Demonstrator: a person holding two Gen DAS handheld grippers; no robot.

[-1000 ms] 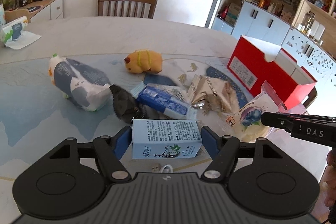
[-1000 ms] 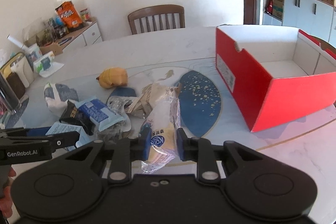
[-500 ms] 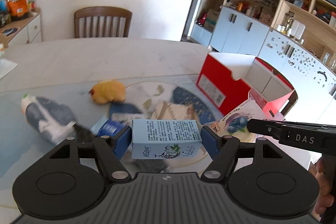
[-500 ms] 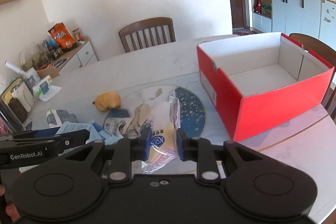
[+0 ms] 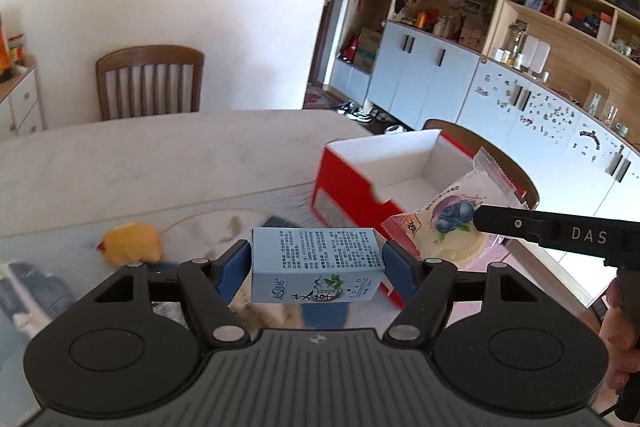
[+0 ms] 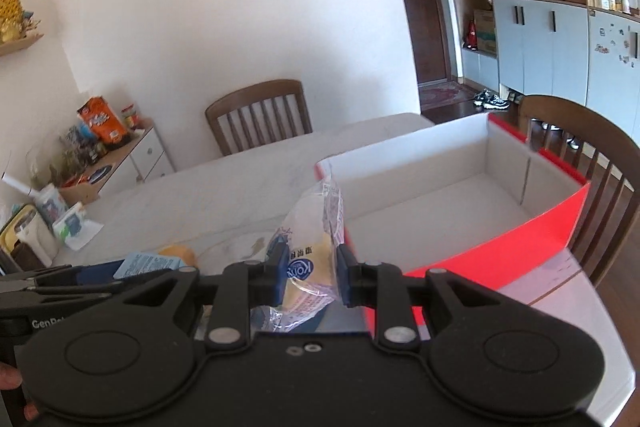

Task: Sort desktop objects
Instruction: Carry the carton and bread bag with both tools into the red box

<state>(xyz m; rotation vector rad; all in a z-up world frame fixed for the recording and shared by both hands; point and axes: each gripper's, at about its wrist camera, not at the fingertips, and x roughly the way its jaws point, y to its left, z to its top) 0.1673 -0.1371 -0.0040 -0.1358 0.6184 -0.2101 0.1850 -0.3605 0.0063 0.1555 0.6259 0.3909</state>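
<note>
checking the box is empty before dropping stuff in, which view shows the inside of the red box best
The right wrist view: the red box sits close, its white floor and walls visible and bare, except the near corner behind the snack packet. The left wrist view shows only part of its interior, blurred and cut off by that packet.

My room was bright with daylight — walls nearly washed out. Fisheye bent the edges, and the table (image 5: 120,163) clutter smeared with motion blur — my tongs stayed sharp.

Box (image 5: 344,171) right of toy (image 5: 130,243) (on table (image 5: 160,155)).
</note>
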